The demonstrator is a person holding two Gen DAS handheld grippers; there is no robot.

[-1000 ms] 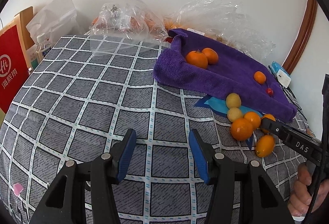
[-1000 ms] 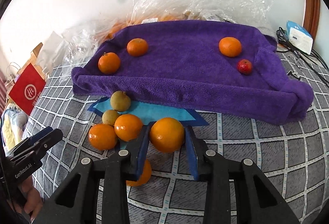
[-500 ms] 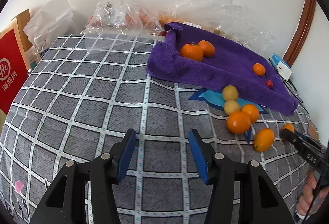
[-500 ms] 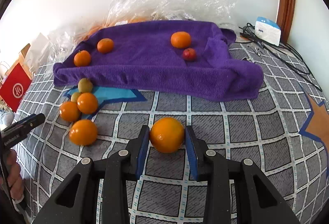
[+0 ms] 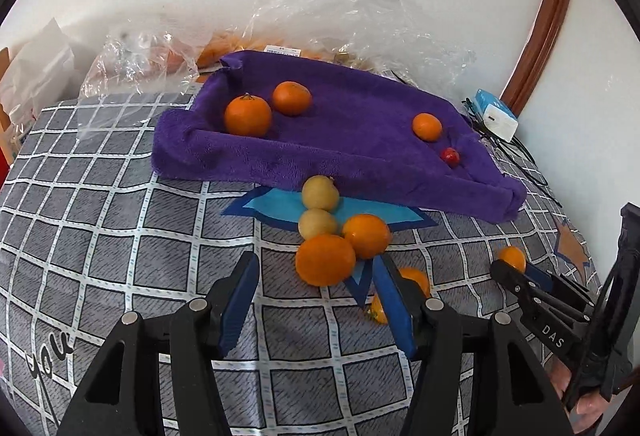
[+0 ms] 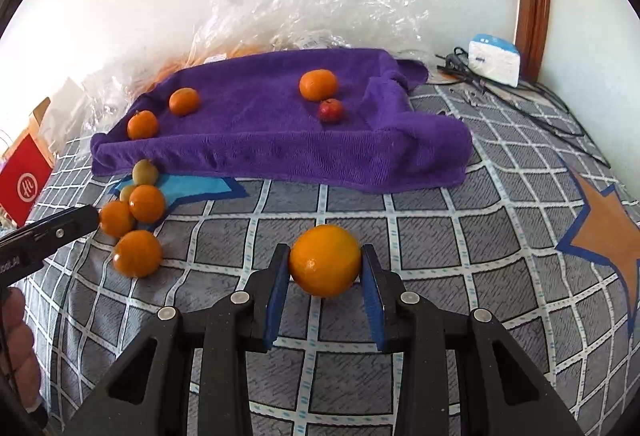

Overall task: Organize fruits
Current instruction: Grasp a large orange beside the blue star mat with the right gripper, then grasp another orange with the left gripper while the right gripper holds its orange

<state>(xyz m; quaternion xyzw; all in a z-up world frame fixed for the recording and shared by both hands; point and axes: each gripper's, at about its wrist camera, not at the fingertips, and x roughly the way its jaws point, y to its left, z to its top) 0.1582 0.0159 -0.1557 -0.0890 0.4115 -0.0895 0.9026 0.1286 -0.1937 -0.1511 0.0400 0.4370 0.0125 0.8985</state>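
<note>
Left wrist view: the left gripper (image 5: 316, 292) points down at the loose cluster of fruit lying on the checked bed cover (image 5: 120, 236), just on the near side of the purple towel (image 5: 360, 148). Its jaws have just been opening and nothing is pressed between them; the front orange (image 5: 325, 259) of the cluster sits in line with the gap, just beyond the fingertips. Behind that orange, toward the towel, lie a second orange (image 5: 366, 236) and two pale yellow fruits (image 5: 319, 193). Another orange (image 5: 414, 278) is partly hidden behind the gripper's right finger. Judging by this, the left gripper is the nearer one to the cluster, and a short push forward would bring the front orange between the jaws.

Right wrist view: the right gripper (image 6: 325, 268) is clamped on a large orange (image 6: 325, 261), both blue pads against its sides. The held orange is on the near side of the towel, well apart from its front fold. On the towel rest three oranges (image 6: 318, 84) and a small red fruit (image 6: 331, 110). The cluster lies off the towel's left front corner, with the left gripper's tip beside it.
</note>
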